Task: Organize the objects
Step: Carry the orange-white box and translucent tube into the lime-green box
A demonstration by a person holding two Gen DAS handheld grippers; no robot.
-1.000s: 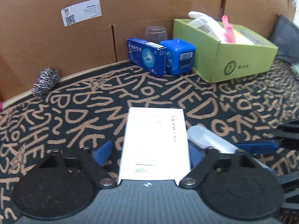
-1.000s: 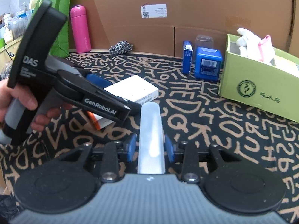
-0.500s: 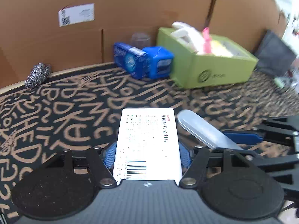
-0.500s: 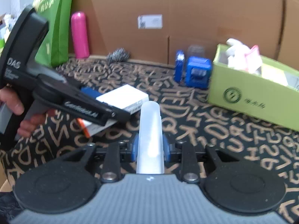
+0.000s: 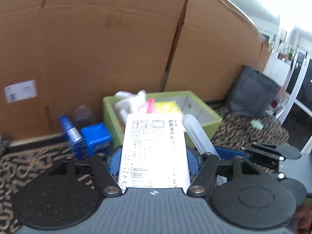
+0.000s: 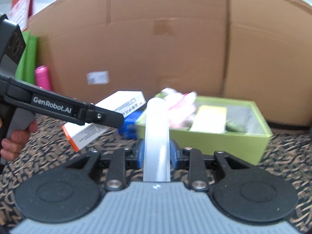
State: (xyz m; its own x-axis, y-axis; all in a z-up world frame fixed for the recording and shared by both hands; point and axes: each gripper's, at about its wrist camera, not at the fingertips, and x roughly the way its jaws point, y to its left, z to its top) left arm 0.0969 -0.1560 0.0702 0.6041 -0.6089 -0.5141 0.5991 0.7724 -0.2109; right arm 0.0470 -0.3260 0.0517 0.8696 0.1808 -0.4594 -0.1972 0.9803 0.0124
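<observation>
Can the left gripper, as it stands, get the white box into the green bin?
Probably yes: the left gripper holds the white box aloft near the open-topped green bin, with nothing visibly between them.

Motion blur smears the green box point(image 5: 211, 120) and its pale contents at centre frame; the white carton point(image 5: 154, 152) hides its near wall; the carton's fine print is unreadable; the steel scourer point(image 5: 3, 143) is cut by the left edge; in the right wrist view the translucent tube point(image 6: 157, 136) hides the box's left part.
</observation>
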